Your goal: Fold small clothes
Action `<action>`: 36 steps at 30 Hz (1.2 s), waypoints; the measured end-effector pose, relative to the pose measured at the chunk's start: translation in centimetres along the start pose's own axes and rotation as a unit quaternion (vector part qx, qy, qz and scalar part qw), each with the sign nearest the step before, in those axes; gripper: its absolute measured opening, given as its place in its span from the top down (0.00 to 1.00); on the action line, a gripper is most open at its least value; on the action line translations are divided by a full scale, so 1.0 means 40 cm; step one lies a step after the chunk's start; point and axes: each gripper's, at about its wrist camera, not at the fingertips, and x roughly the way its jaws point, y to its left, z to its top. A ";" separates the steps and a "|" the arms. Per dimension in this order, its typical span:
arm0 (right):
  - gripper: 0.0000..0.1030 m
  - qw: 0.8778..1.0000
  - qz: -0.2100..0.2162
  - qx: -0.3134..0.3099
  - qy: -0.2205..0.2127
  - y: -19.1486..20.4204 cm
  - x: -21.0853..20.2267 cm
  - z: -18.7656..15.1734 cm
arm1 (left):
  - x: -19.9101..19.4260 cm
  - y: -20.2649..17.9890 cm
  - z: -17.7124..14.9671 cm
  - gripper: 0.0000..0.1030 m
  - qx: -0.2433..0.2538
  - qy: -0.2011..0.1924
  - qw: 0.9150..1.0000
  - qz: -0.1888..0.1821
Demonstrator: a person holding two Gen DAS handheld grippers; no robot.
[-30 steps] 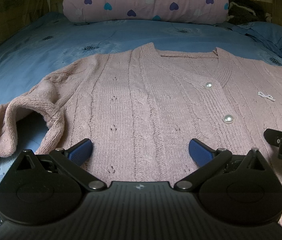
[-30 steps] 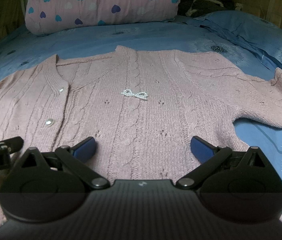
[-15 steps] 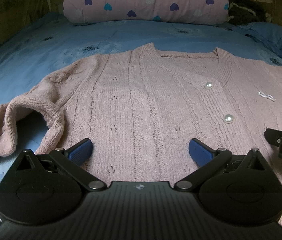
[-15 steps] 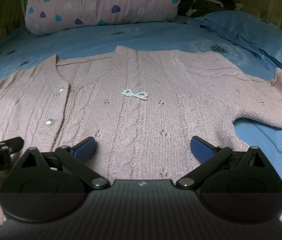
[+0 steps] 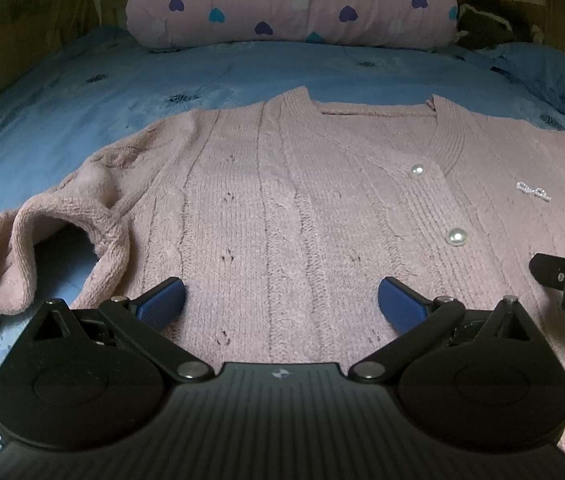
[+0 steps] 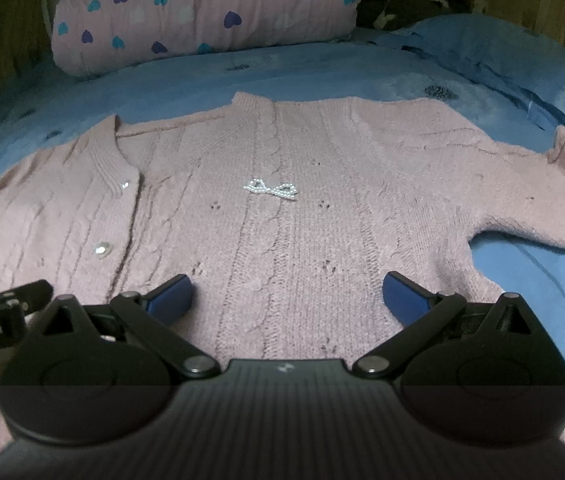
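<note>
Bedroom (blue bed [image 5: 210,76], heart-print pillow [image 5: 290,0])

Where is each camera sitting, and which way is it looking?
Left wrist view: it sits on the left gripper, looking forward over the pink cardigan's bunched sleeve side toward the heart pillow; its own open blue fingers show.
Right wrist view: it sits on the right gripper, looking over the side with the pearl bow; its open fingers show.
Shared: cardigan, pearl buttons, pillow, blue bedspread, and each glimpses the other gripper at its edge.
</note>
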 end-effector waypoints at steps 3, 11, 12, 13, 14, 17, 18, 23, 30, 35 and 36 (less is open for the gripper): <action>0.00 1.000 0.000 -0.002 0.001 0.000 0.000 0.003 | 0.003 -0.001 0.007 0.00 0.003 0.006 1.000 -0.001; 0.00 0.999 0.019 0.040 -0.005 -0.071 -0.061 0.026 | 0.005 0.004 0.027 0.00 0.006 0.018 1.000 -0.011; 0.00 0.999 0.016 0.047 -0.008 -0.088 -0.075 0.034 | 0.004 0.004 0.027 0.00 0.007 0.018 1.000 -0.013; 0.00 0.998 0.014 0.057 -0.014 -0.110 -0.091 0.045 | 0.002 0.004 0.029 0.00 0.009 0.019 1.000 -0.014; 0.00 0.997 0.014 0.069 -0.019 -0.133 -0.105 0.055 | 0.000 0.006 0.031 0.00 0.011 0.019 1.000 -0.015; 0.00 0.993 -0.011 0.116 -0.034 -0.215 -0.143 0.087 | -0.005 0.008 0.033 0.00 0.013 0.017 1.000 -0.019; 0.00 0.991 -0.021 0.128 -0.040 -0.242 -0.152 0.096 | -0.005 0.008 0.033 0.00 0.014 0.017 1.000 -0.019; 0.00 0.975 -0.091 0.194 -0.051 -0.377 -0.168 0.118 | 0.002 0.012 0.034 0.00 0.008 0.025 0.999 -0.020; 0.00 0.953 -0.171 0.243 -0.051 -0.524 -0.112 0.101 | 0.013 0.024 0.040 0.00 -0.012 0.029 0.999 -0.029; 0.02 0.951 -0.178 0.249 -0.039 -0.583 -0.044 0.110 | 0.023 0.019 0.043 0.00 -0.007 0.026 0.999 -0.028; 0.07 0.953 -0.171 0.249 -0.036 -0.585 -0.038 0.110 | 0.025 0.019 0.044 0.00 -0.006 0.025 0.999 -0.027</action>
